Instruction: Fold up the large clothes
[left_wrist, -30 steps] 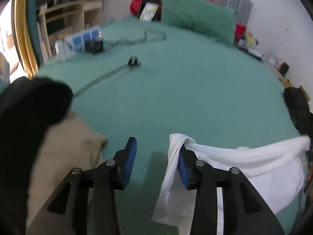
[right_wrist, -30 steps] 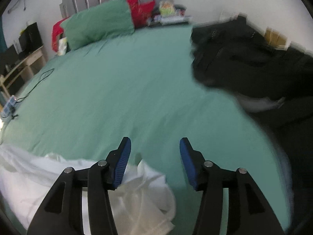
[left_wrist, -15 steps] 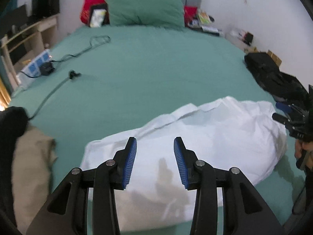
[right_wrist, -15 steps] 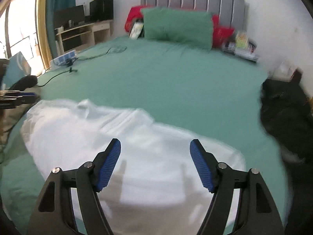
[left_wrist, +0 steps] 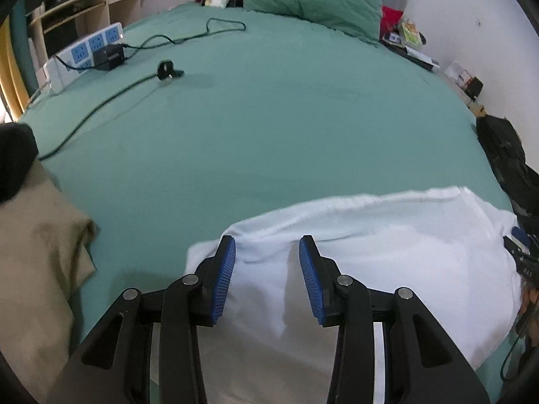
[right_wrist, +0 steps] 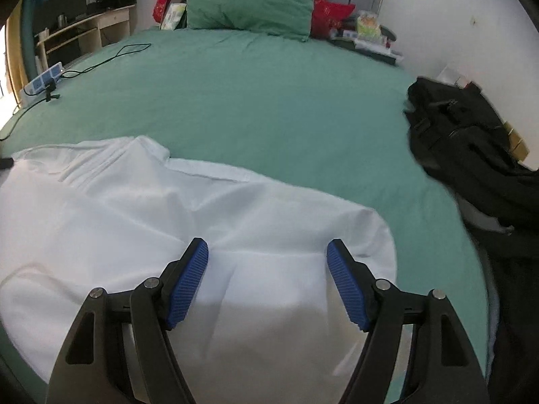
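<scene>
A white garment (right_wrist: 161, 222) lies spread on the green bed (right_wrist: 276, 101), filling the lower half of both frames; the left claw (left_wrist: 267, 262) hangs half open above it, gripping nothing; the right claw (right_wrist: 267, 269), its jaws having just widened, stands empty over the cloth; black clothes (right_wrist: 471, 155) lie at right.

Showing on the bed: 1 white cloth garment (right_wrist: 141, 222), 1 beige folded cloth (left_wrist: 37, 256), 1 green rectangular pillow (right_wrist: 249, 0) w/ 2 red cushions (right_wrist: 331, 11) behind it, 1 white-and-blue power strip (left_wrist: 87, 50), 1 black bag (right_wrist: 471, 148), and 2 black grippers w/ blue pads, left (left_wrist: 267, 256) and right (right_wrist: 267, 262), both hanging apart over the white cloth.
</scene>
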The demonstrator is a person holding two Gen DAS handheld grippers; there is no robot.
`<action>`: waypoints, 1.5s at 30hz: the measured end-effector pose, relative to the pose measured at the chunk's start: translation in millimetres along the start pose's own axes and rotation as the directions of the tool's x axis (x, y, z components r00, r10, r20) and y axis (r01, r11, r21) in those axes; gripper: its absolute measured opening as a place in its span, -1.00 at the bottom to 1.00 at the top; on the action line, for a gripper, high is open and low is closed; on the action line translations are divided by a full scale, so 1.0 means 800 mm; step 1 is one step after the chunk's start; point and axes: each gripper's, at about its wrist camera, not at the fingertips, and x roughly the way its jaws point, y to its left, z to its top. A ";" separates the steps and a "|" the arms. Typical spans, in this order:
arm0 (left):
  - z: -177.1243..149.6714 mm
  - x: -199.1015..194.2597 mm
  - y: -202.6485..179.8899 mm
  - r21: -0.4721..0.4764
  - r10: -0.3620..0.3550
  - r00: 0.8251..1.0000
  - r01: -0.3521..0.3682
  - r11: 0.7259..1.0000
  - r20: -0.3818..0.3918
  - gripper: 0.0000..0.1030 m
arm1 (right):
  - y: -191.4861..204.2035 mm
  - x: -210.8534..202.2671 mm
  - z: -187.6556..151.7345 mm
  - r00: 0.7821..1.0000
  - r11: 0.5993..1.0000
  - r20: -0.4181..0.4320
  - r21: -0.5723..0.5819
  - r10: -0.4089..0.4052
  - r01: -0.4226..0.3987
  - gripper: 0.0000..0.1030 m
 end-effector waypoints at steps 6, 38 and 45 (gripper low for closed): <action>0.008 -0.060 -0.018 -0.009 0.002 0.994 -0.001 1.000 0.105 -0.18 | 0.006 -0.042 0.011 0.996 1.000 0.089 -0.004 -0.022 0.022 0.42; -0.141 -0.088 -0.029 -0.173 -0.117 0.991 0.126 0.977 0.063 -0.05 | 0.020 -0.080 -0.113 0.970 0.908 0.071 0.343 0.232 -0.242 -0.47; -0.127 -0.089 -0.032 -0.166 -0.085 0.992 0.099 0.981 0.093 -0.05 | 0.004 -0.074 -0.116 0.952 0.862 0.087 0.408 0.293 -0.302 -0.48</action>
